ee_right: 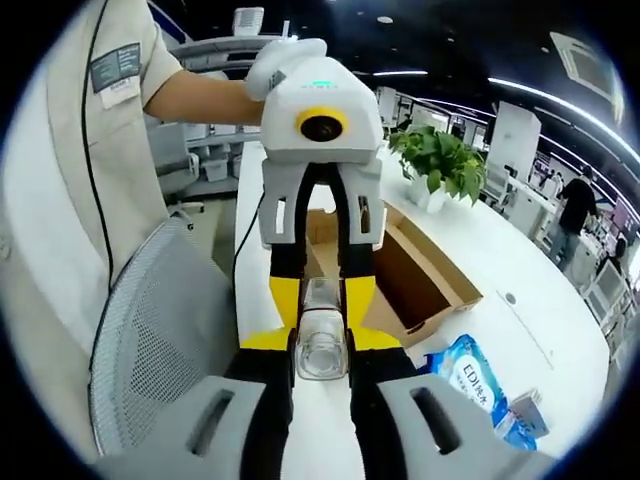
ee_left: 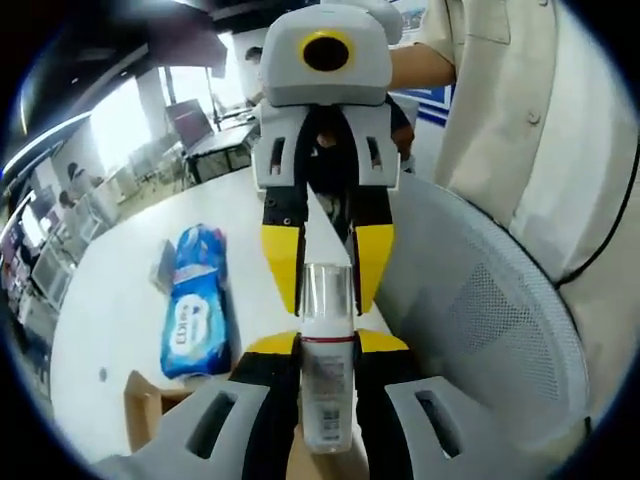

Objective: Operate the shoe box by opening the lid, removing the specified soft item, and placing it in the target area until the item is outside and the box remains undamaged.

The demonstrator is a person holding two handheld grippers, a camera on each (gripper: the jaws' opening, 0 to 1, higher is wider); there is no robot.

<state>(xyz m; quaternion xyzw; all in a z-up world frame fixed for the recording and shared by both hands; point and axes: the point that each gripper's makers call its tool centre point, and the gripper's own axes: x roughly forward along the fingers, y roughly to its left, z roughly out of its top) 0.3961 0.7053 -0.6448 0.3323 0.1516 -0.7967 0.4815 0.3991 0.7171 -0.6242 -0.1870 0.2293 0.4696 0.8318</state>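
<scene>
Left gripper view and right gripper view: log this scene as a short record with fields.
held item: clear plastic bottle with white label
left gripper: shut on the bottle's body
right gripper: facing it, shut on the bottle's clear cap end
box: open brown cardboard box on white table
also on table: blue soft packet
nearby: grey mesh chair back

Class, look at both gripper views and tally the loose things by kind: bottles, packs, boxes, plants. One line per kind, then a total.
Bottle: 1, held between both grippers
Blue pack: 1
Cardboard box: 1, open
Potted plant: 1
Total: 4
</scene>
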